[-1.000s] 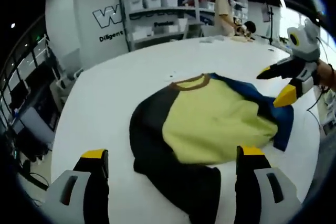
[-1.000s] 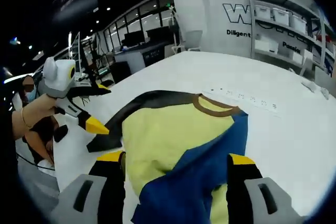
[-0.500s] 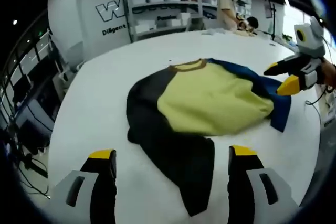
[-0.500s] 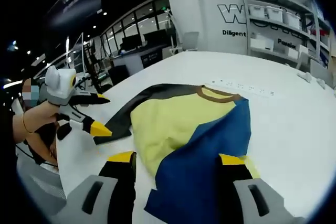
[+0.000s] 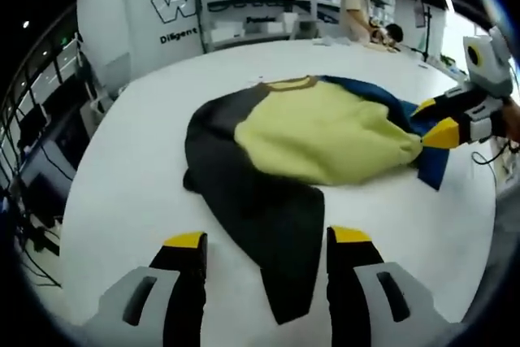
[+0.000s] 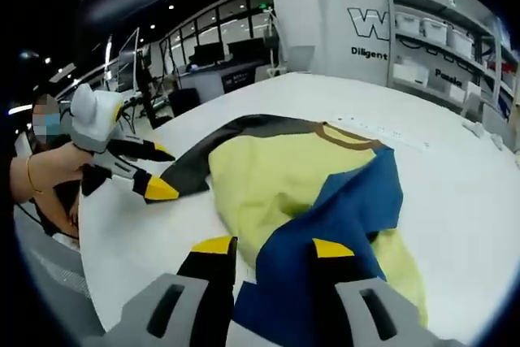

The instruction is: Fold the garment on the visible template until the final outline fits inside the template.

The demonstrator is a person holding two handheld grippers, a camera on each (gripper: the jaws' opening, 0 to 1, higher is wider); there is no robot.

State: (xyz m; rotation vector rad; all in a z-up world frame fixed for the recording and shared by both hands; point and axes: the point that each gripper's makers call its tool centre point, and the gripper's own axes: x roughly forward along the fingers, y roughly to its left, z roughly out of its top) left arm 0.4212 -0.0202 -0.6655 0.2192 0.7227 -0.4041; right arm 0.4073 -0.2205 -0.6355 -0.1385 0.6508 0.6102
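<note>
Having narrowed since earlier, left gripper straddling black sleeve, right gripper straddling blue sleeve. Jaws parted, not clenching. Lying on white tabletop: yellow-bodied garment.

Readable markings:

1. Large outlined letter "W", cut off by shelving, on the white back wall, far ahead and left of the left gripper's jaws. Beneath it, small dark lettering, apparently "Diligent".
2. Same outlined "W" and the word "Diligent" on the white wall panel, far ahead and right of the right gripper's jaws.
3. Dark word on the white metal storage shelving, starting with "P"; remainder too blurred to read.
4. Same shelving, one small dark word, illegible.
</note>
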